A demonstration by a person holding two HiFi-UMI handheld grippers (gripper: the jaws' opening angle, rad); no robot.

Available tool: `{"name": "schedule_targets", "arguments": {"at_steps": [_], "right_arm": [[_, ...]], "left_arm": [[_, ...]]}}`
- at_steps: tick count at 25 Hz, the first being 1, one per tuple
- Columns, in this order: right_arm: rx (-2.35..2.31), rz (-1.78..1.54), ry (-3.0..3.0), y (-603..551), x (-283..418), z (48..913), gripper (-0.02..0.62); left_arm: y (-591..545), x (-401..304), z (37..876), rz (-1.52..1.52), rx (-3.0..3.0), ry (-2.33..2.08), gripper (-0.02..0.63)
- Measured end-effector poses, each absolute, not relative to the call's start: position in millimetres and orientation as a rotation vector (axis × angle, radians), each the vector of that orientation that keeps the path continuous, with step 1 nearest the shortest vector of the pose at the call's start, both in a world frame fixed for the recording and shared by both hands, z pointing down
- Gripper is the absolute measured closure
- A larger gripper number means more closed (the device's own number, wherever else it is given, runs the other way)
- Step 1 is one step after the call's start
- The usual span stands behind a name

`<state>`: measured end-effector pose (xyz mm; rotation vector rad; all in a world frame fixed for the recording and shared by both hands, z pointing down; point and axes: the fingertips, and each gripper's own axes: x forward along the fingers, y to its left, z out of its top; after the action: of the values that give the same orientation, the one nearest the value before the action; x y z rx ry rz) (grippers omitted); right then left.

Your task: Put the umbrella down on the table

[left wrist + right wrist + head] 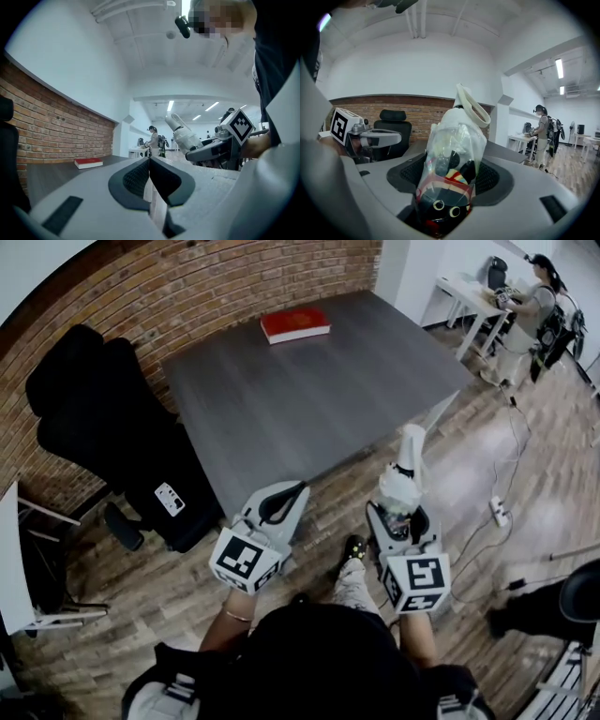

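While right gripper [403, 519] clamps umbrella [452, 159], folded, clear-sleeved, white-topped

A grey table [309, 409] stood on a wooden floor [141, 587]. One red book [294, 323] lay flat near its far edge, beside the brick wall [187, 287].

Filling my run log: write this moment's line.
right gripper shut on umbrella | left gripper shut, empty | umbrella not yet on table
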<state>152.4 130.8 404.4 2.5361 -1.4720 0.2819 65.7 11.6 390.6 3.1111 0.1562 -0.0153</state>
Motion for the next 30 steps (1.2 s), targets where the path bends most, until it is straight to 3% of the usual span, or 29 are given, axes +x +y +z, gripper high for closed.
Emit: {"name": "schedule_targets", "arguments": {"at_steps": [30], "right_arm": [[2.202, 0.280, -1.935, -5.4, 359.5, 396.8, 0.296]], "left_arm": [[-78.1, 246.8, 379.6, 0.125, 3.078, -0.385, 0.602]]}}
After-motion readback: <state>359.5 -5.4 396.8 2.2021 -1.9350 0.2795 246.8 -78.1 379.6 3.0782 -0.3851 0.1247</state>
